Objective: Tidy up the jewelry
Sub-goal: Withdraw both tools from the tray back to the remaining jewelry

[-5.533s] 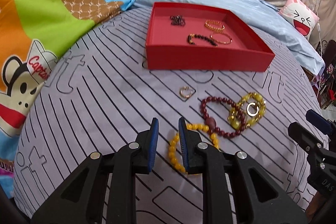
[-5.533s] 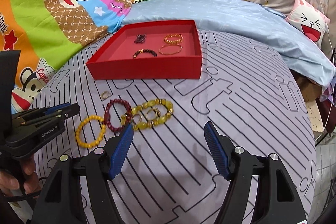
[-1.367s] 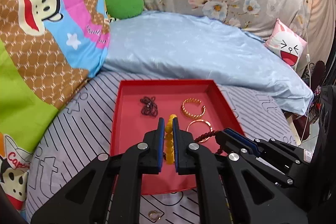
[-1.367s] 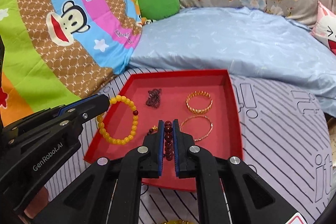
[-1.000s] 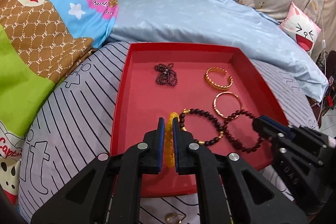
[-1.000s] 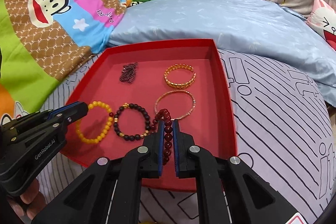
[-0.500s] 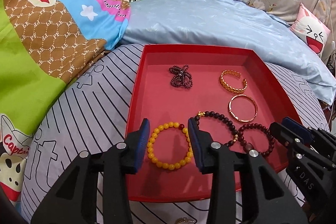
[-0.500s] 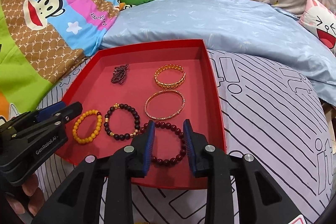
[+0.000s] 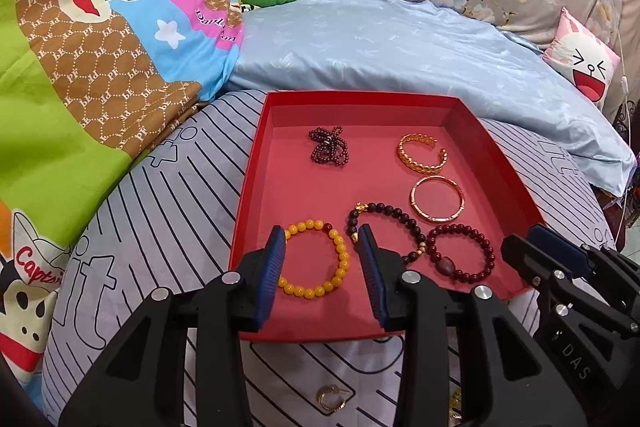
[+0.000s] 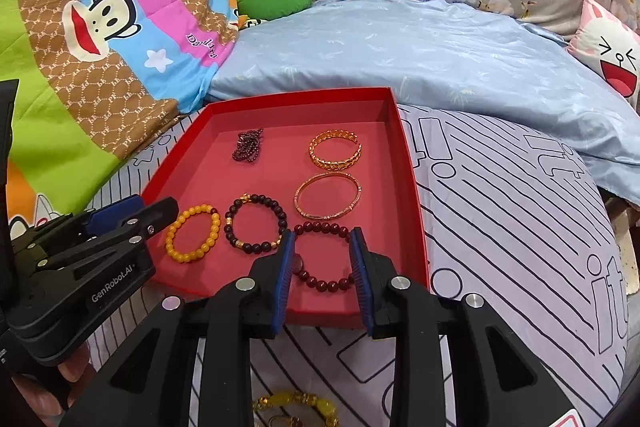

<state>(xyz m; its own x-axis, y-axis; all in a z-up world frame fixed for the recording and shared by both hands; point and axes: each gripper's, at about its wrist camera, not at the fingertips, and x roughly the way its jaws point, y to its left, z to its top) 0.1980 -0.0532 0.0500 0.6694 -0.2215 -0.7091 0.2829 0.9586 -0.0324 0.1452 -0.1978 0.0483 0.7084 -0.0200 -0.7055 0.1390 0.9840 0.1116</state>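
Note:
A red tray (image 9: 256, 167) (image 10: 412, 187) lies on the striped bed cover. In it lie a yellow bead bracelet (image 9: 342, 259) (image 10: 193, 233), a dark bead bracelet (image 9: 384, 215) (image 10: 256, 223), a dark red bead bracelet (image 9: 460, 259) (image 10: 320, 259), two gold bangles (image 9: 437, 199) (image 10: 328, 201) and a small dark chain (image 9: 328, 147). My left gripper (image 9: 322, 263) is open and empty over the yellow bracelet. My right gripper (image 10: 322, 263) is open and empty over the dark red bracelet.
A small gold ring (image 9: 332, 398) and a yellow-green bracelet (image 10: 296, 403) lie on the cover in front of the tray. A blue pillow (image 9: 400, 47) lies behind the tray. A cartoon monkey quilt (image 9: 80, 27) rises on the left.
Both grippers have opened wider and drawn back a little from the tray. The yellow and dark red bracelets, released half a second ago, lie still in the tray.

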